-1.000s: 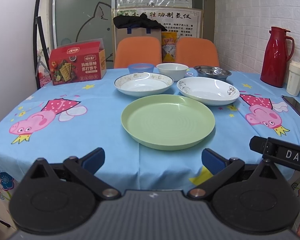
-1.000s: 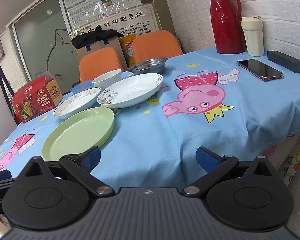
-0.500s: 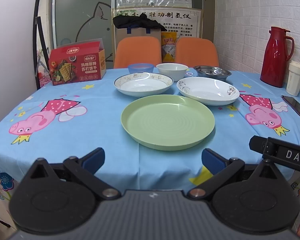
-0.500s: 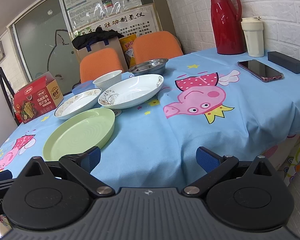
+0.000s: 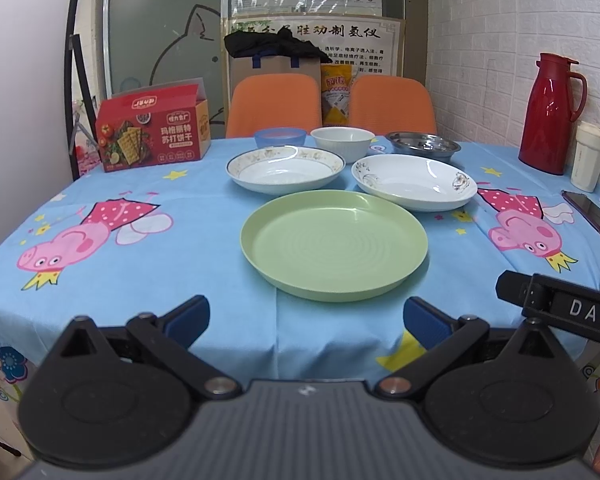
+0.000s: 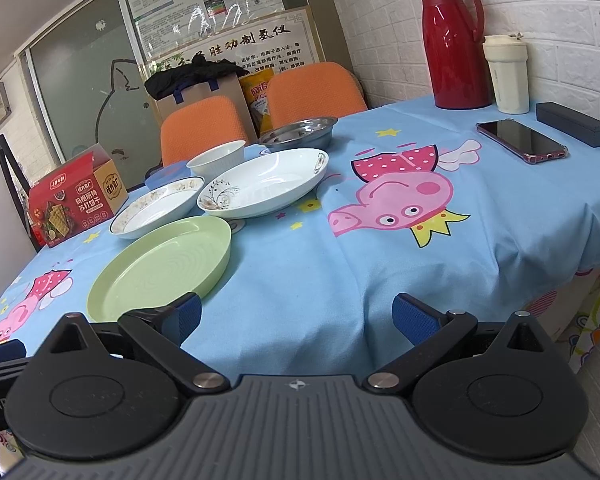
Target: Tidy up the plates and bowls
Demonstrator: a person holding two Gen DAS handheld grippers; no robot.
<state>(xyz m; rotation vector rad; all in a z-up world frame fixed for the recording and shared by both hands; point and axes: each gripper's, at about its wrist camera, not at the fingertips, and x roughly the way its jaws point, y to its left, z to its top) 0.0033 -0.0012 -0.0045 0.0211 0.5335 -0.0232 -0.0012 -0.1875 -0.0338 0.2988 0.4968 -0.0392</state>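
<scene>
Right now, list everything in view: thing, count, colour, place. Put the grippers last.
green plate: 1, light green, nearest table edge, centre
patterned plates: 2, white, side by side behind the green plate; second one
white bowl: 1, white, behind the plates
blue bowl: 1, blue, beside the white bowl
steel bowl: 1, silver, far side
cracker box: 1, red, far corner
thermos: 1, red, by the brick wall
tumbler: 1, cream, beside the thermos
phone: 1, dark screen, clear case, flat on the cloth
black case: 1, black, beside the phone
chairs: 2, orange, behind the table
tablecloth: 1, blue, cartoon pigs
left gripper: open, empty
right gripper: open, empty
</scene>
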